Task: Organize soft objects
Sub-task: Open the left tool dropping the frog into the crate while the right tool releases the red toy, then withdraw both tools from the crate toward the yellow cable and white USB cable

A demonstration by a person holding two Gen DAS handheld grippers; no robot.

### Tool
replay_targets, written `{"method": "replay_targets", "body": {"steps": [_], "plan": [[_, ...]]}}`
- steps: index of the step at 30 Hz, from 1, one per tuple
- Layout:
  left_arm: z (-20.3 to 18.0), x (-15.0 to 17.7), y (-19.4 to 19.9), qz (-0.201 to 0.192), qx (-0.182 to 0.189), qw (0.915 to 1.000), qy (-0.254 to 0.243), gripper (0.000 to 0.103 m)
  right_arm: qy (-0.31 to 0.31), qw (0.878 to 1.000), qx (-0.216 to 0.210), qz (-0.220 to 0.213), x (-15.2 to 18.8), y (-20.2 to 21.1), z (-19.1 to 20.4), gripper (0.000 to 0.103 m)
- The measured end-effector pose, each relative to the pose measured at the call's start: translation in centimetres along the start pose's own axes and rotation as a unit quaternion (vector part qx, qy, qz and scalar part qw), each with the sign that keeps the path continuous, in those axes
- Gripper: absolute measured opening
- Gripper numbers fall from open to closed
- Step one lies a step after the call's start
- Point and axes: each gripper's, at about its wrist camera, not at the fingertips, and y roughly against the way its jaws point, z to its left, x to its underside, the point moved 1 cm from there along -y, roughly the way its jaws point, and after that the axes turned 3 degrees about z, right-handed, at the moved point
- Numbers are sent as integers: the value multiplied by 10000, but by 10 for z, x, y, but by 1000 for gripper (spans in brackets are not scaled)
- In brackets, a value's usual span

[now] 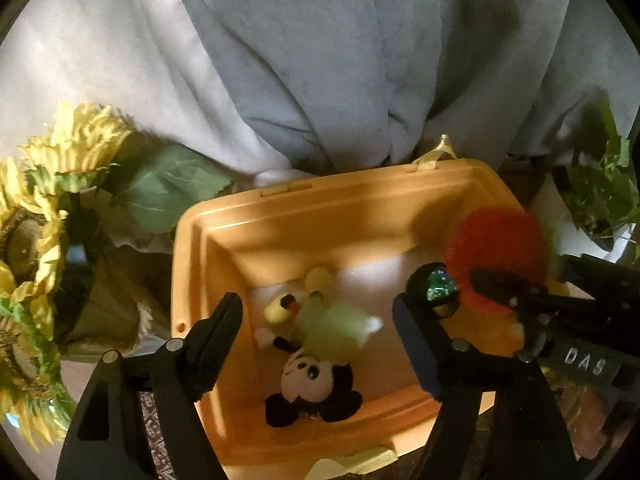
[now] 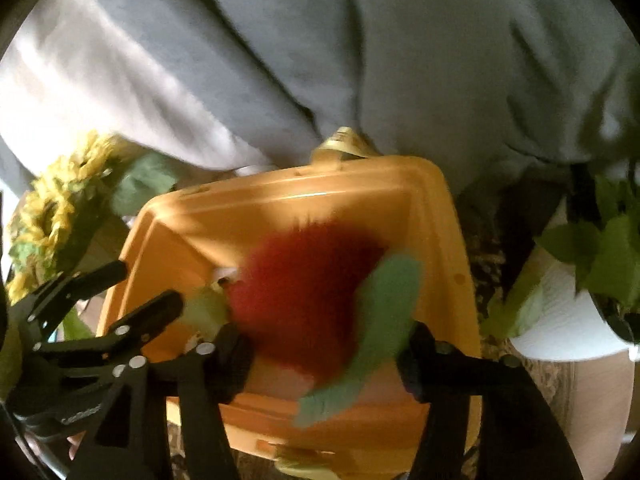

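Bin (image 1: 224,240): orange plastic, open, in front of a grey cloth (image 1: 320,60); a yellow handle (image 1: 434,152) shows at its far rim.
Mouse toy (image 1: 308,380): plush in a pale green dress, lying on the white bin floor, head toward the near wall, feet toward the far wall.
Red toy (image 2: 304,300): fuzzy, with a green part (image 2: 380,320), blurred, over the right half of the bin.
Left gripper (image 1: 318,312): fingers spread wide above the mouse toy, not touching it; nothing pinched.
Right gripper (image 2: 324,348): fingers apart, with the red toy just ahead of and between them; its green part reaches down past the right finger. The blur hides whether the pads touch it; they do not look pressed on it.
Sunflowers (image 1: 44,208): fake, yellow with green leaves, left of the bin.
Plant (image 2: 608,256): green leaves over a white pot, right of the bin.
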Motion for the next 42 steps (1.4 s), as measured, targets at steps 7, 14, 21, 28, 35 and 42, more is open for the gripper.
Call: {"method": "replay_targets", "body": {"steps": [7,14,21,28,35,42], "plan": [[1,12,21,-210,-265,9994,63,82,-256,9990,279,-218,9,16,-5,61],[1,23,50,-506,-413,9977,158,85,-282,9966,487,-597,18,42,-1,61],[-1,40,81,-861,-682,9937,208,88,-307,9908,740,-1089,33,76,2,61],[-11,62,97,-888,-537,9943,234,89,-221,9903,760,-1145,50,95,2,61],[-31,86,104,-810,-345,9960,156,89,-228,9904,791,-1110,80,111,-7,61],[-53,111,112,-734,-272,9969,-9,89,-212,9898,940,-1048,115,127,-16,61]]}}
